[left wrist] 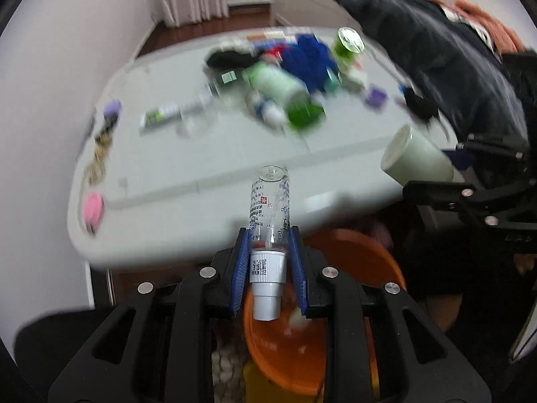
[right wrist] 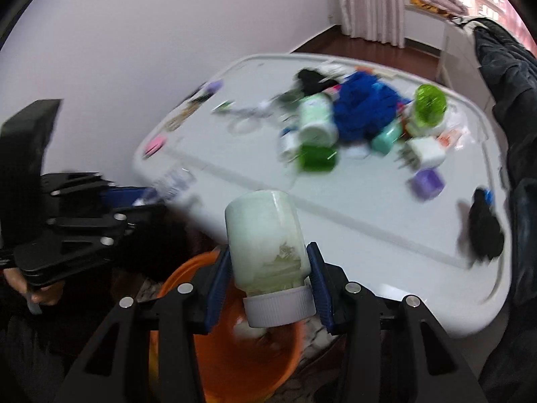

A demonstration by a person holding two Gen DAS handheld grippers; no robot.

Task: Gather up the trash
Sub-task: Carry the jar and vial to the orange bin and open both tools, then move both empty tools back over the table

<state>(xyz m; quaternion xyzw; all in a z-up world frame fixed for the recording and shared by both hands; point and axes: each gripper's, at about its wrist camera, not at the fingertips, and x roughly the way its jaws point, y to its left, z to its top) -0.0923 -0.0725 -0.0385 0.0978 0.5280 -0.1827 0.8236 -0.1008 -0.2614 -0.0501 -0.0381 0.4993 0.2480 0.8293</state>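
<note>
Pinching a light, slick little clear vial at its neck in the left gripper, clamping a stiff, pale green jar above its cap in the right gripper, both hanging over the orange bucket.

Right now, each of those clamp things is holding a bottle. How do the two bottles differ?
The clear bottle in the left gripper is slim and see-through with printed text; the pale green bottle in the right gripper is fat and opaque. The clear bottle has a narrow stepped white cap, the pale green bottle a wide ribbed white one. Both are gripped near the neck, cap toward the camera, above the orange bucket.
</note>
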